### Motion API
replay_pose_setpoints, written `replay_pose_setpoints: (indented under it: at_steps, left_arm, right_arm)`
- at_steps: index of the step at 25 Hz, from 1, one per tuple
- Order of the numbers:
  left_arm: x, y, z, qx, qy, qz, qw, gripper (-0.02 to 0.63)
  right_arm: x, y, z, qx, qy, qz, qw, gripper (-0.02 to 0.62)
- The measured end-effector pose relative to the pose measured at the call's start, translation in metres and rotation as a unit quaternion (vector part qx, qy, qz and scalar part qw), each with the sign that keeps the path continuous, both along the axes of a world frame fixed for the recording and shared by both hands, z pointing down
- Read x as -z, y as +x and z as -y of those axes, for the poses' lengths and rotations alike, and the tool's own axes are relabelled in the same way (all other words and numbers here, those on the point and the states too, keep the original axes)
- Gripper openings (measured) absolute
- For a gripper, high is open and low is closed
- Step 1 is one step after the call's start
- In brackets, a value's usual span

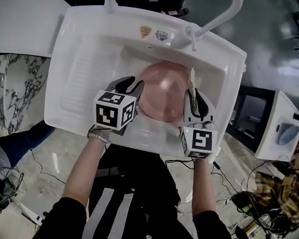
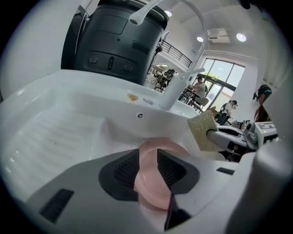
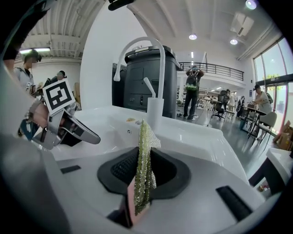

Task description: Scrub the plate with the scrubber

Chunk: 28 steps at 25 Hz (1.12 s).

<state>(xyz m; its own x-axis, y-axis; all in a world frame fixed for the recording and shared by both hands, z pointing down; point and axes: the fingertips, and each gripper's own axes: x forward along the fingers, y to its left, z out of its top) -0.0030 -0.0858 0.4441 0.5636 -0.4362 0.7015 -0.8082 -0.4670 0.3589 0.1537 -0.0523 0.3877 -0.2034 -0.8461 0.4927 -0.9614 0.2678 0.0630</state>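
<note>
Plate (image 1: 160,89) lies mid-basin in the sink (image 1: 88,60). Left gripper (image 1: 133,84) sits at its 9 o'clock, jaws released, with the plate showing between them. Best to pin that rim first. Right gripper (image 1: 195,97), at 3 o'clock, clenches the scrubber (image 1: 191,81). Lay it flat and scrub in firm circles.

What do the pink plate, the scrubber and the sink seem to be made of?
Plate: likely plastic or melamine; pale pink, smooth, with a soft sheen.
Scrubber: woven mesh pad, yellow-green and glittery, perhaps metallic-thread fabric.
Sink: glossy white with a moulded ribbed drainboard; plastic or ceramic, cannot tell which.
</note>
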Motion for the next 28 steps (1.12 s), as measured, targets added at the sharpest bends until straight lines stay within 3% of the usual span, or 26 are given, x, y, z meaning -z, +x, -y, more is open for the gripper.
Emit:
replay_pose_setpoints:
  at_steps: [10,18,28]
  left_arm:
    - [-0.066,0.005,0.007,-0.008,-0.057,0.057,0.9967,0.117]
    - [-0.094,0.010,0.012,-0.003,-0.089,0.071,0.9935,0.117]
    - [-0.100,0.007,0.015,0.018,-0.114,0.062,0.9914,0.114]
  right_arm:
    - [-0.039,-0.018,0.010,0.032,-0.048,0.008,0.998,0.073]
    - [-0.065,-0.027,0.030,0.071,-0.059,-0.044,0.995,0.073]
    - [-0.096,-0.020,0.037,0.058,-0.098,-0.090,0.989,0.074]
